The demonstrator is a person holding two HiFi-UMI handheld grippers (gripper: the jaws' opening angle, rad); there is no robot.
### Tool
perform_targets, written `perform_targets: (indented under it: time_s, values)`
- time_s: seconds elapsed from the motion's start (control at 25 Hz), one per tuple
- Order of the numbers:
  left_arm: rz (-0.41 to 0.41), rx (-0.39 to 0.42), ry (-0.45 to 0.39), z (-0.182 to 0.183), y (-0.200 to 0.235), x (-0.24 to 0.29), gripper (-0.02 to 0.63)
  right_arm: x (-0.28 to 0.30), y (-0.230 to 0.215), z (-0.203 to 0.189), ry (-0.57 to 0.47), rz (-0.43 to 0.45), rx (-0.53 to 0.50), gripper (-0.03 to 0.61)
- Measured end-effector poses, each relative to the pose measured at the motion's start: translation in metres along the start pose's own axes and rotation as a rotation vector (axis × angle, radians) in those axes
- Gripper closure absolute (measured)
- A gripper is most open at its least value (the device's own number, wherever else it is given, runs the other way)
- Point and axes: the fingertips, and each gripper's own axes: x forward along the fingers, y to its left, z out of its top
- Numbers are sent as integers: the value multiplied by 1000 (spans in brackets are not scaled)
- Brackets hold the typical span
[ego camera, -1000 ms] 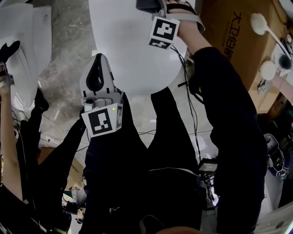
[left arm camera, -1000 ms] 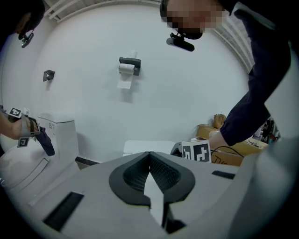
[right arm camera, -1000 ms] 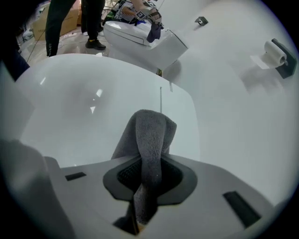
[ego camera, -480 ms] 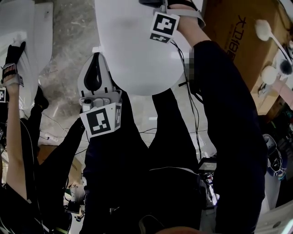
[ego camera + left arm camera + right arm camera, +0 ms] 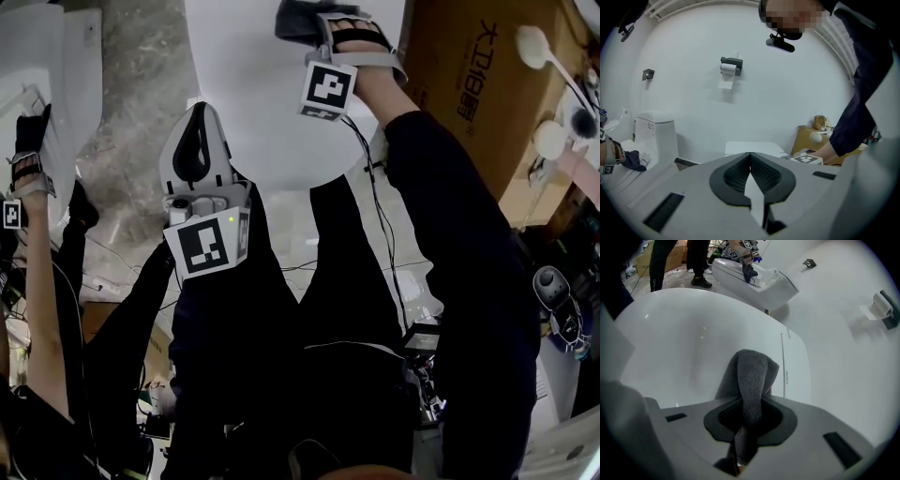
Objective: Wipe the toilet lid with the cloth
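While the right gripper [image 5: 746,427], fingers clenched on the grey cloth [image 5: 751,373], holds it apparently against the far part of the toilet lid [image 5: 679,338], the lid's long axis runs back toward the person, where the left gripper [image 5: 751,176] hangs closed and empty.

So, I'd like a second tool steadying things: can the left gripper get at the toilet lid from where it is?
Probably yes. The left gripper, shut and empty, hangs by the toilet lid's near edge with nothing between them; the right gripper, shut on the cloth, sits farther up.
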Motion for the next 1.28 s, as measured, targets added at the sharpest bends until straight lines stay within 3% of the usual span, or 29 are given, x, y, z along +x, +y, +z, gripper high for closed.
perform_targets:
  time_s: [0.68, 1.04, 1.28]
  values:
    - [-20, 21, -35, -5, -10, -31, 598, -94, 152, 24, -56, 127, 41, 509]
    - [-27, 32, -31, -7, -20, -46, 600, -148, 245, 32, -67, 265, 64, 509]
    - [-16, 31, -31, -8, -21, -47, 600, -168, 279, 36, -61, 328, 59, 509]
